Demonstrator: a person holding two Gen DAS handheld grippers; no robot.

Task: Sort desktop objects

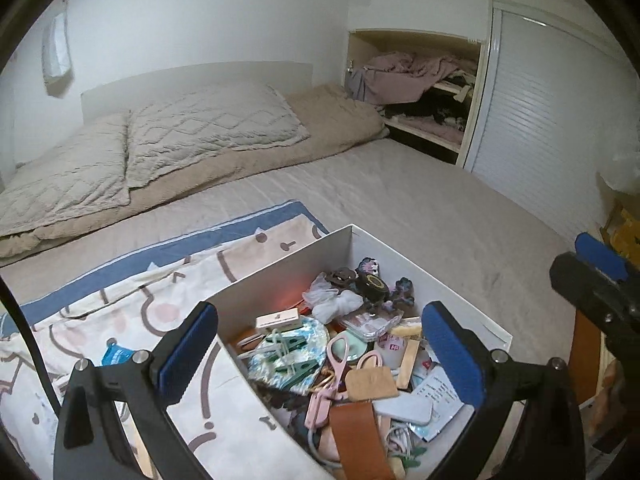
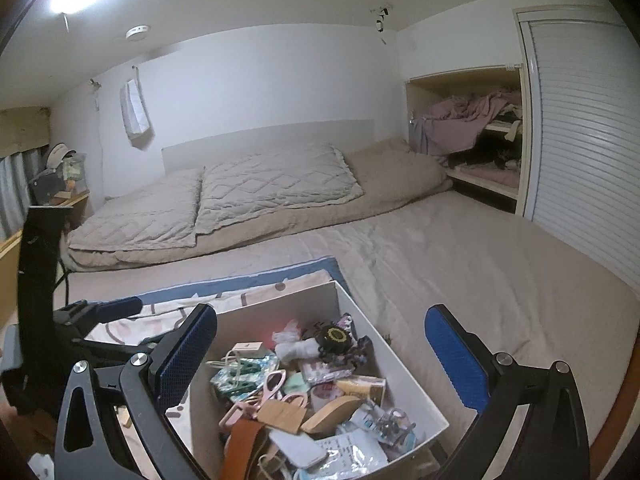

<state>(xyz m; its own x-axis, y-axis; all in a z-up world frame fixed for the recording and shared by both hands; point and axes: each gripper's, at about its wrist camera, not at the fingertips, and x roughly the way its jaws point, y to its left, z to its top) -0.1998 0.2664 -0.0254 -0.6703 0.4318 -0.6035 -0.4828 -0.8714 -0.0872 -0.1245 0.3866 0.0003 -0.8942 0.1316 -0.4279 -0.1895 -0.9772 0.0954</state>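
broadly, the scene is filled by a bed [image 1: 400,184] covered in a beige sheet, with two quilted pillows [image 1: 208,128] laid near the headboard and a tan blanket [image 2: 384,168] bunched beside them. an open closet [image 2: 472,140] stuffed with pinkish clothes is seen at the far corner, next to a white slatted door [image 2: 580,140]. a patterned cloth [image 1: 120,300] with a blue border is spread on the near part of the bed. on it, partly over its edge, a white box [image 1: 280,264] is set, and it is crammed with small desktop objects. among them a brown leather strap [image 1: 356,420] is seen at the near end, pink scissors [image 1: 340,352] are lying in the middle, green clips [image 1: 288,344] are piled toward the left wall, a white phone-like slab [image 2: 298,450] rests near the front, and a round black item with a gold ring [image 2: 336,336] is placed toward the far end. the left hand-held gripper [image 1: 316,348] is held just above the box, its blue pads spread wide with nothing between them. the right hand-held gripper [image 2: 320,360] is likewise held over the box, jaws released and wide apart, gripping nothing.
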